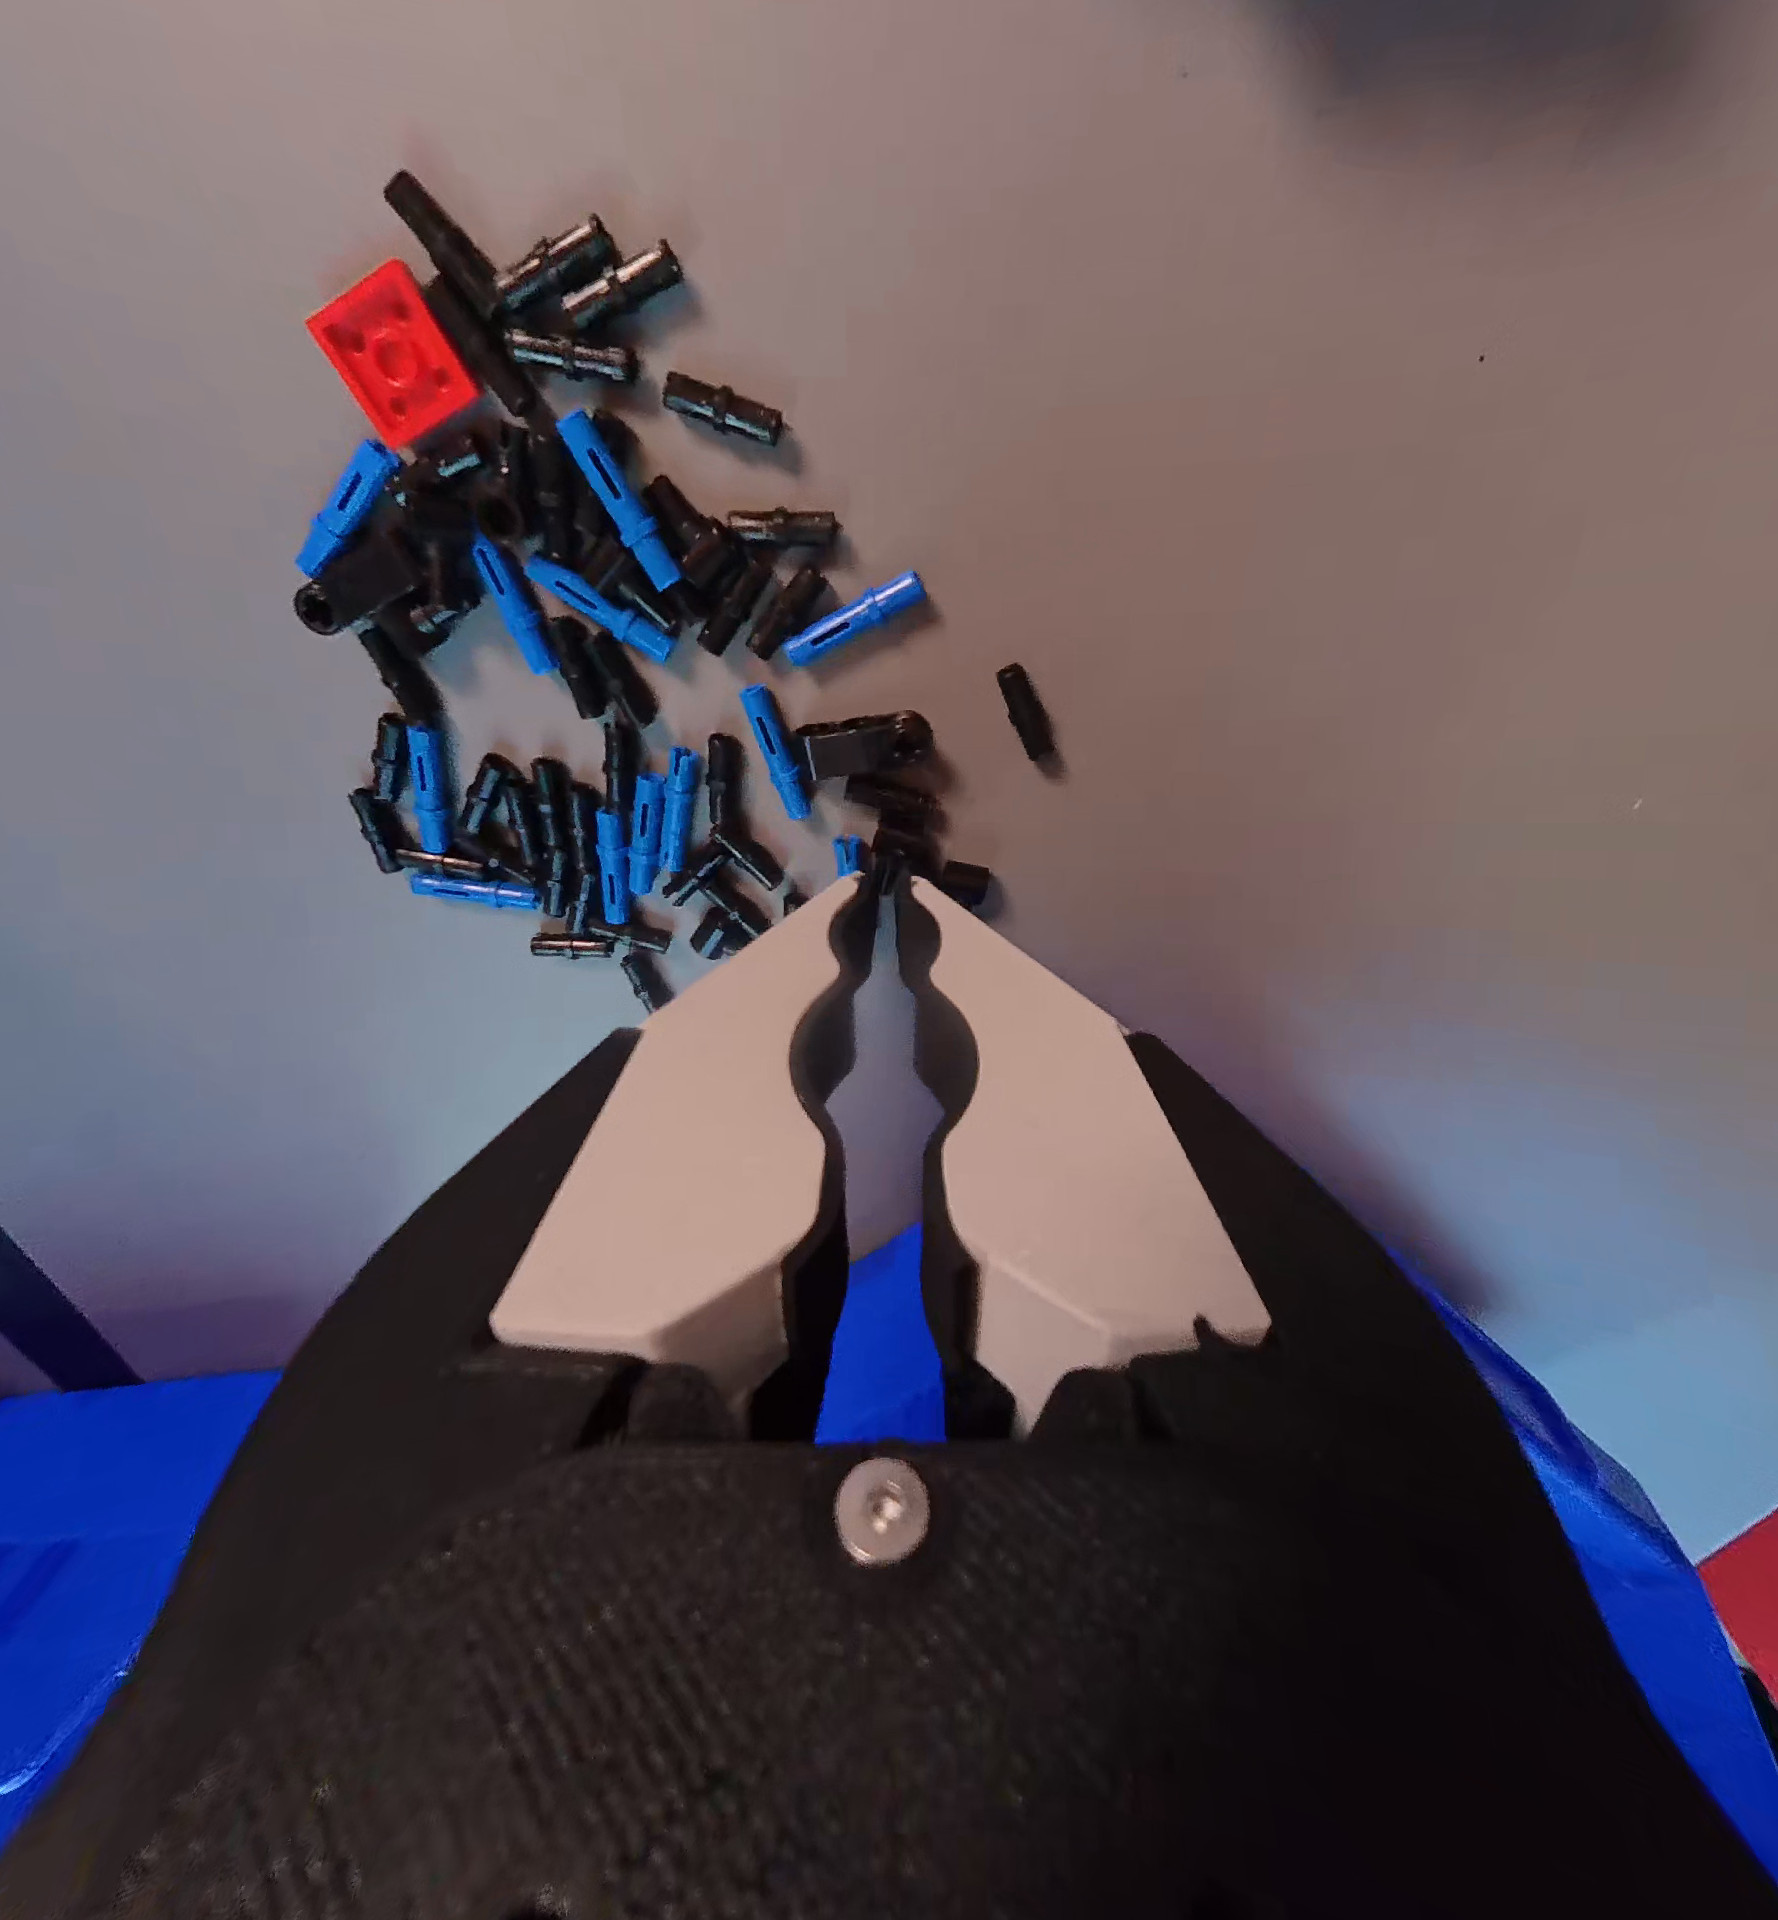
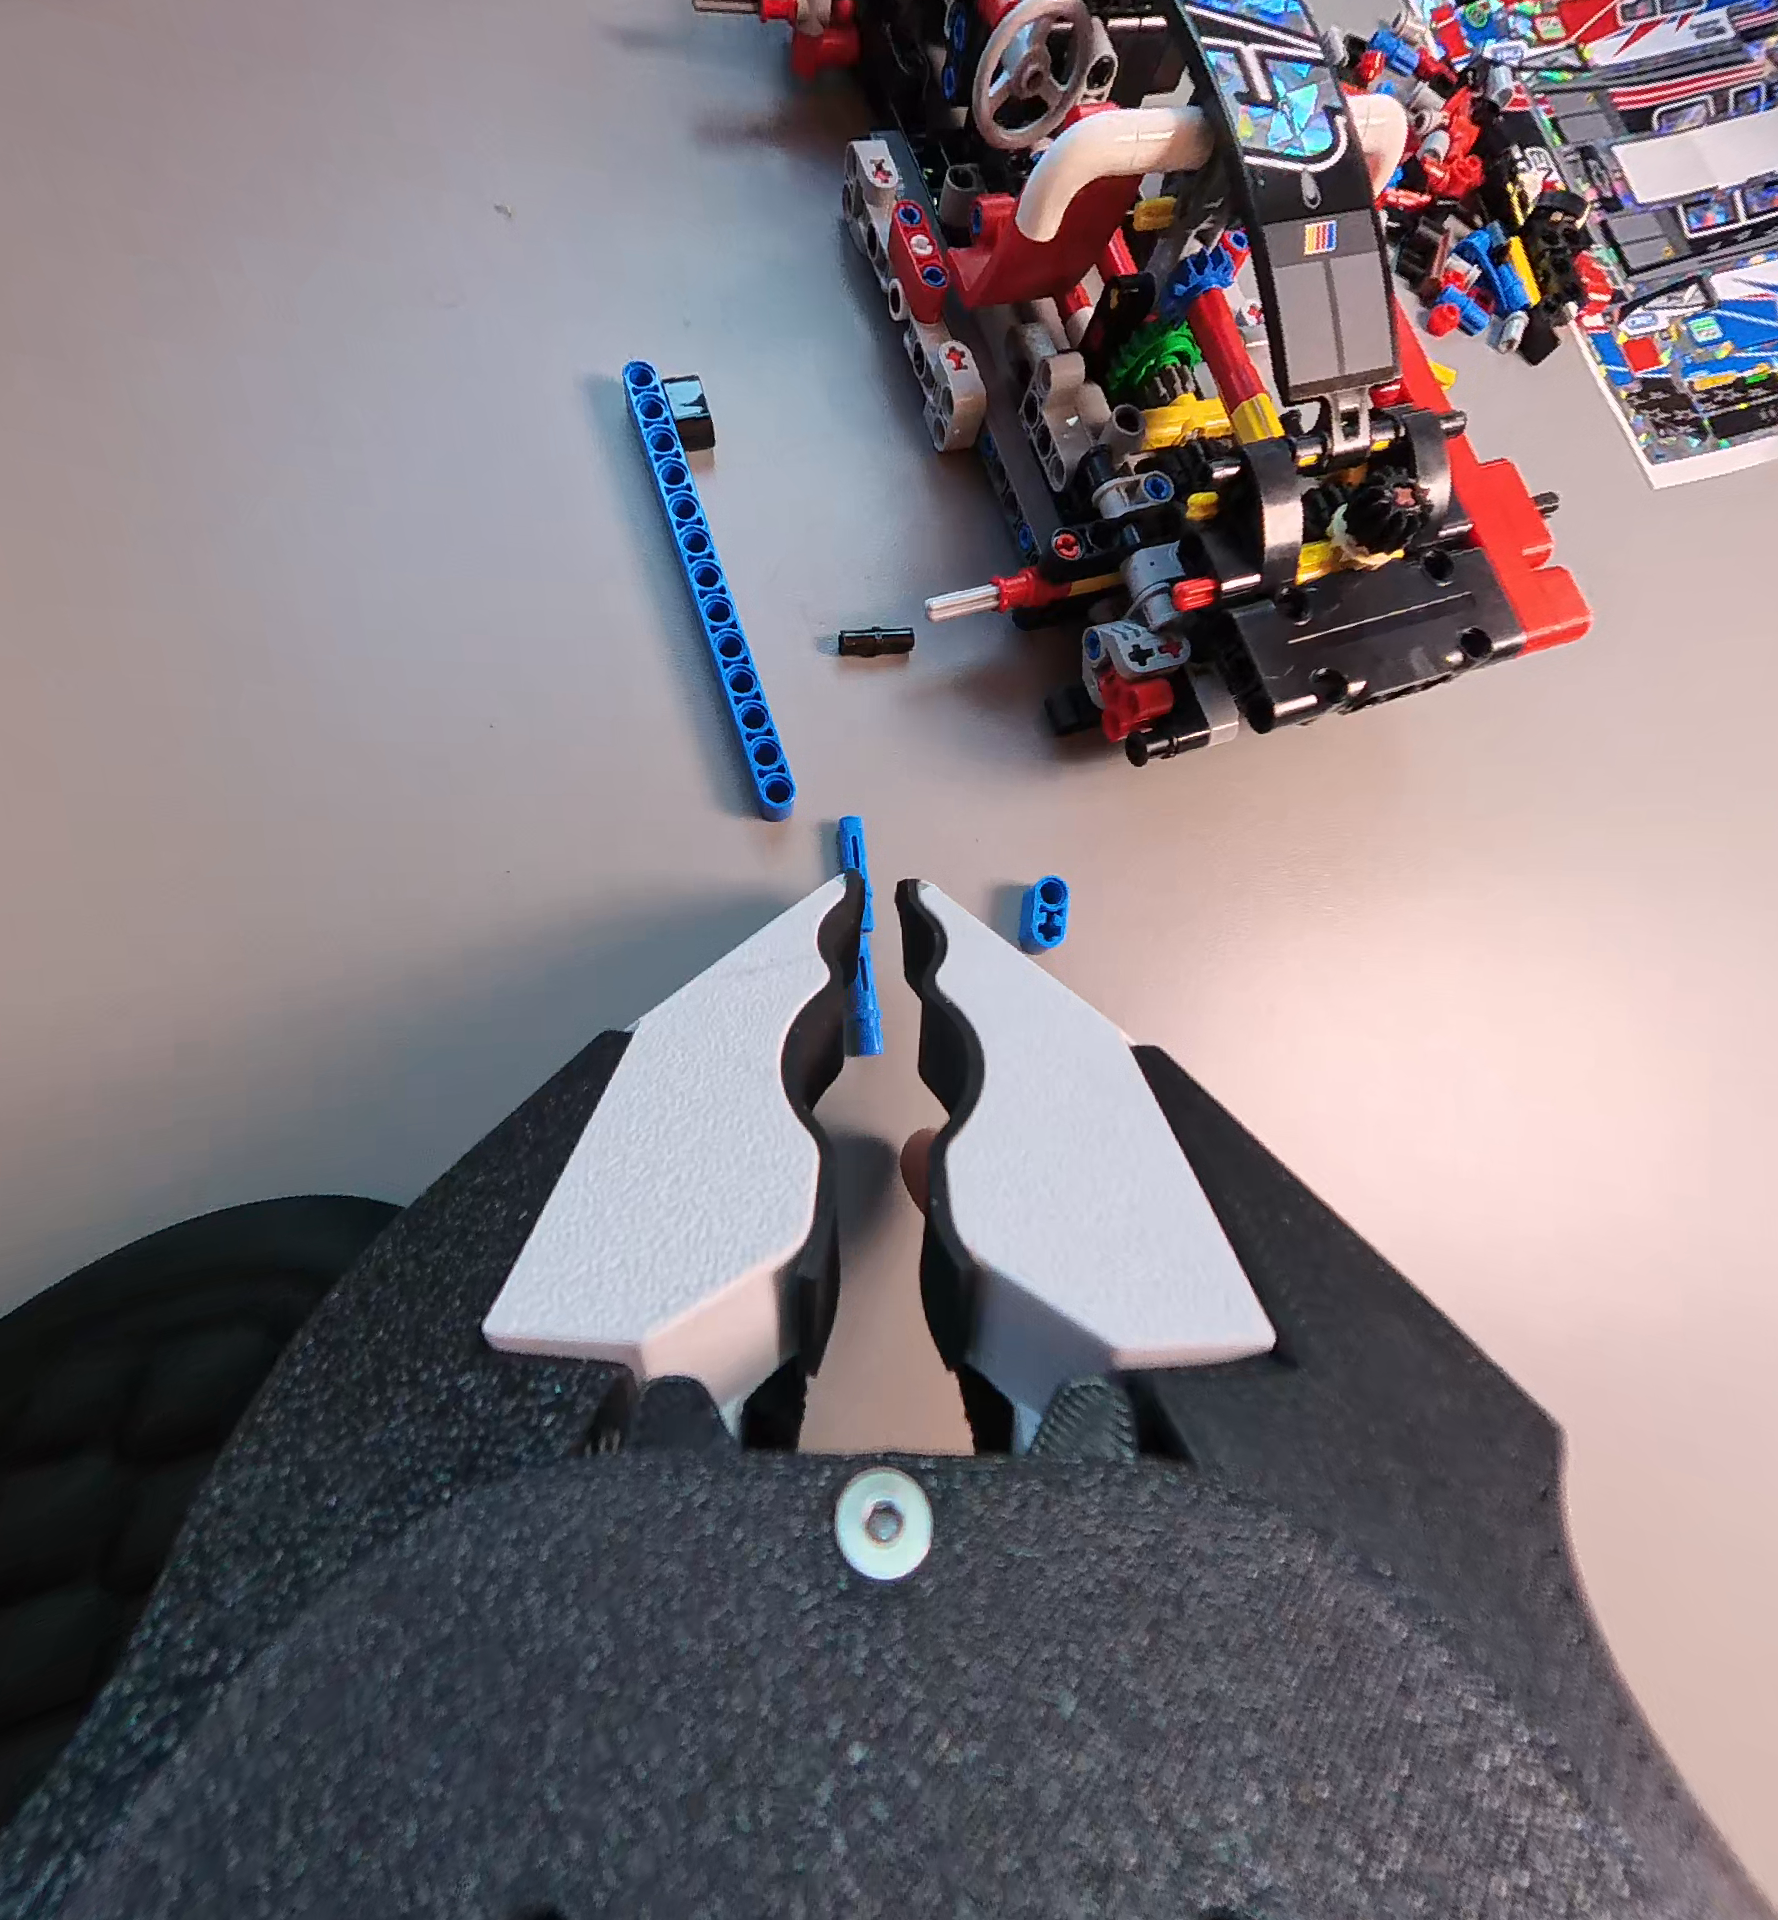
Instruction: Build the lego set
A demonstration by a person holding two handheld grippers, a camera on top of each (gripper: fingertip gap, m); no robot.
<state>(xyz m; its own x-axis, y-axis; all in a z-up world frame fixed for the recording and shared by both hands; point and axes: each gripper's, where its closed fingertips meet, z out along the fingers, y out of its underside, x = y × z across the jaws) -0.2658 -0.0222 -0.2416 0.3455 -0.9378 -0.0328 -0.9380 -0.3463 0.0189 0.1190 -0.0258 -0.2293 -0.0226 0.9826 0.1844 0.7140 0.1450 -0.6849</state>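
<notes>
Left claw [image 1: 879, 896] narrowed at the near edge of the pin pile [image 1: 594, 644], tips pinching a black pin [image 1: 890, 873]. Right claw [image 2: 877, 902] slightly parted around a blue pin [image 2: 857, 935], just near of the blue beam [image 2: 708, 582]; car chassis [image 2: 1228, 416] to that beam's right on the tabletop [image 2: 293, 520].

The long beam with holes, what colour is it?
Blue; the long beam shows best in the right wrist view.

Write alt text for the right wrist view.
The right gripper, slightly open, straddles a long blue pin lying on a grey table. Ahead lie a long blue holed beam, a short black pin and a partly built red-and-black vehicle model.
</notes>
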